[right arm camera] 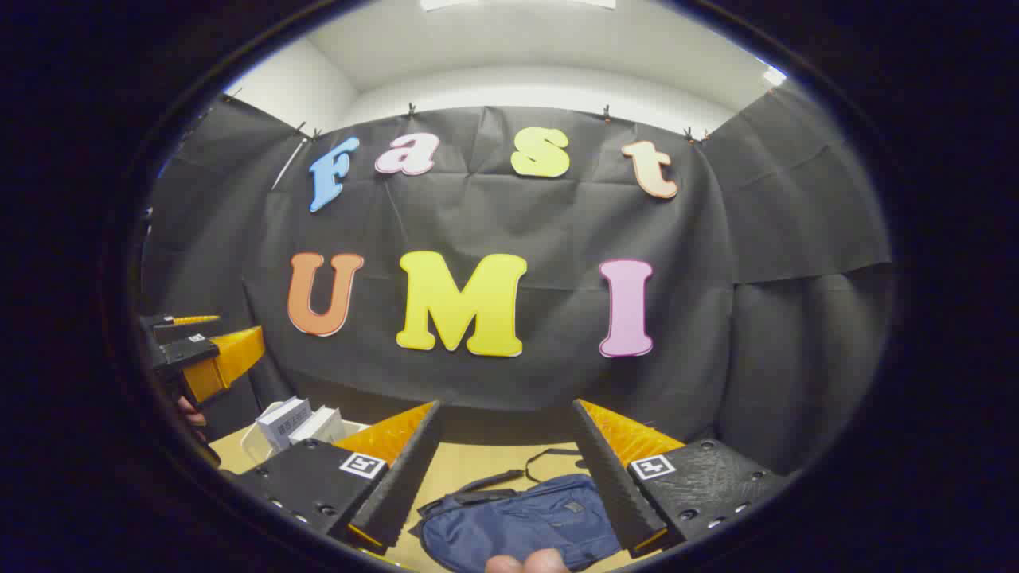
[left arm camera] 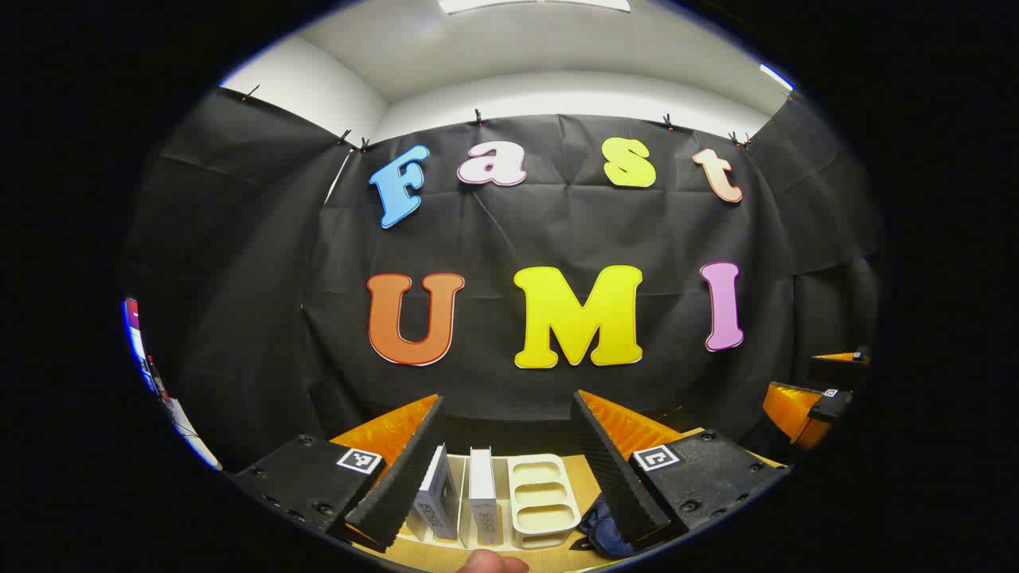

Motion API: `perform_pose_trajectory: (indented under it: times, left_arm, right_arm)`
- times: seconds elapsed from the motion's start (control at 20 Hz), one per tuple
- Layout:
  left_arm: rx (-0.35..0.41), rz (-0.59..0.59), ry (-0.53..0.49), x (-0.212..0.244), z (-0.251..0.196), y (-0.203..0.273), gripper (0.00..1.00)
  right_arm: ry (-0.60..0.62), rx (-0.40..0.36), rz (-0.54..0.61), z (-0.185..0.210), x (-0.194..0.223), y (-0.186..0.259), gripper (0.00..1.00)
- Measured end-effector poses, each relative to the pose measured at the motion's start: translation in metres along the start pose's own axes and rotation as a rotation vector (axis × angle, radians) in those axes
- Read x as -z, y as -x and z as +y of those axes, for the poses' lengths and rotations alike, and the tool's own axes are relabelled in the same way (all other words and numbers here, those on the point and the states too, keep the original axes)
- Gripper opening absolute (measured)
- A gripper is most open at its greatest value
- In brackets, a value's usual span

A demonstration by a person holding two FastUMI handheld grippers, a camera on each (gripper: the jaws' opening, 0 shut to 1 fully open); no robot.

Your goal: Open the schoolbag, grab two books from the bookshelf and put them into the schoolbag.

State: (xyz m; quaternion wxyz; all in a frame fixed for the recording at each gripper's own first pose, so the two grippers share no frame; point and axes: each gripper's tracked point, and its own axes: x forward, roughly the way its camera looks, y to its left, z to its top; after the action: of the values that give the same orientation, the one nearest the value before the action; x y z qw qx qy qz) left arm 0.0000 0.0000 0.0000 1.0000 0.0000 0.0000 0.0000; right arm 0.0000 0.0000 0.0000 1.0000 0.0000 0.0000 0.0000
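The schoolbag (right arm camera: 521, 521) is navy blue; beside it, white books (left arm camera: 460, 495) stand in a cream bookshelf (left arm camera: 544, 495) on the tan worktop (right arm camera: 486, 461).

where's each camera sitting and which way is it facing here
Left gripper view: rides on the left gripper, facing the cream slotted plastic bookshelf holding two upright white books; a fingertip shows at the bottom.
Right gripper view: rides on the right gripper, looking over the navy blue fabric schoolbag on the tan table; the left gripper shows at far left.
Shared: bookshelf, books, schoolbag, table.
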Motion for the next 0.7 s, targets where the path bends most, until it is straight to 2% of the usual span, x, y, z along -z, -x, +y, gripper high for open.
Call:
perform_pose_trajectory:
  times: [0.05, 0.3, 0.5, 0.55, 0.7]
  left_arm:
    - [0.001, 0.000, 0.003, 0.002, 0.000, 0.001, 0.98]
    - [-0.013, 0.007, -0.001, 0.004, 0.005, 0.008, 0.98]
    - [-0.033, 0.020, -0.008, 0.008, 0.012, 0.013, 0.98]
    - [-0.036, 0.027, -0.008, 0.010, 0.012, 0.015, 0.98]
    - [-0.048, 0.033, -0.010, 0.009, 0.016, 0.016, 0.98]
  right_arm:
    - [0.002, 0.003, 0.002, -0.002, 0.000, 0.002, 0.94]
    - [0.017, -0.007, 0.010, 0.001, 0.005, 0.008, 0.98]
    - [0.030, -0.030, 0.008, 0.010, 0.007, 0.014, 0.95]
    - [0.032, -0.035, 0.010, 0.011, 0.008, 0.014, 0.98]
    - [0.032, -0.047, 0.020, 0.014, 0.012, 0.014, 0.97]
